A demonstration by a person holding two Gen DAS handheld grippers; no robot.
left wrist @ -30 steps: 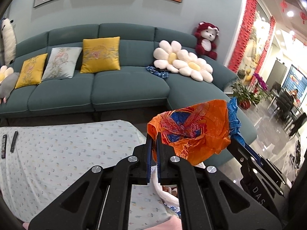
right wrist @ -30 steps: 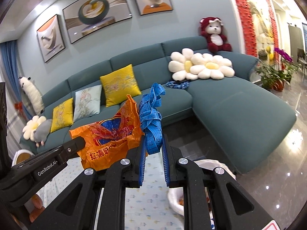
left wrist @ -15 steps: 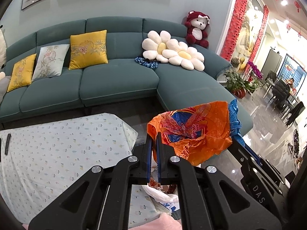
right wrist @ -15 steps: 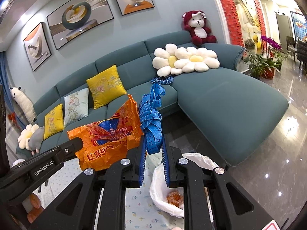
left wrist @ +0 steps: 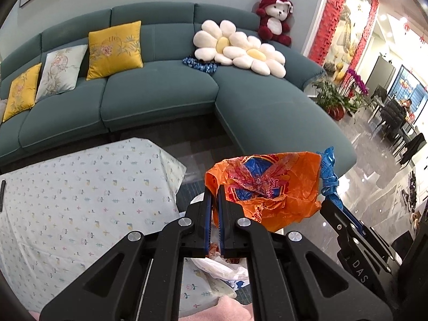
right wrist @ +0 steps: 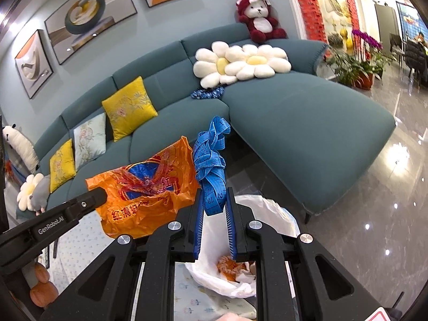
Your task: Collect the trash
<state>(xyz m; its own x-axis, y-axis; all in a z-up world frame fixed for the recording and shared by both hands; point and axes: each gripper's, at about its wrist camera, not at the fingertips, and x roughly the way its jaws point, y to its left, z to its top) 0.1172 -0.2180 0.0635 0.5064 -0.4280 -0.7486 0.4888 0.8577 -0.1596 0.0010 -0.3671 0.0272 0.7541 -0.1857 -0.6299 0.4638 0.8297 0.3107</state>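
Observation:
My left gripper point(left wrist: 214, 190) is shut on a crumpled orange plastic bag point(left wrist: 267, 187), also seen in the right wrist view point(right wrist: 144, 190). My right gripper point(right wrist: 214, 195) is shut on a tangled blue measuring tape point(right wrist: 211, 160), which shows at the bag's right edge in the left wrist view point(left wrist: 327, 171). Both hang above a bin lined with a white bag point(right wrist: 270, 211) that holds orange and white scraps point(right wrist: 230, 267). The liner also shows below my left fingers point(left wrist: 224, 267).
A table with a flowered cloth point(left wrist: 80, 192) lies to the left of the bin. A teal corner sofa point(left wrist: 160, 93) with cushions stands behind. Glossy floor point(right wrist: 374, 214) spreads to the right, with potted plants point(right wrist: 355, 67) beyond.
Both grippers have tilted downward and moved toward the bin, still holding the bag and the tape. More of the liner and its contents shows now.

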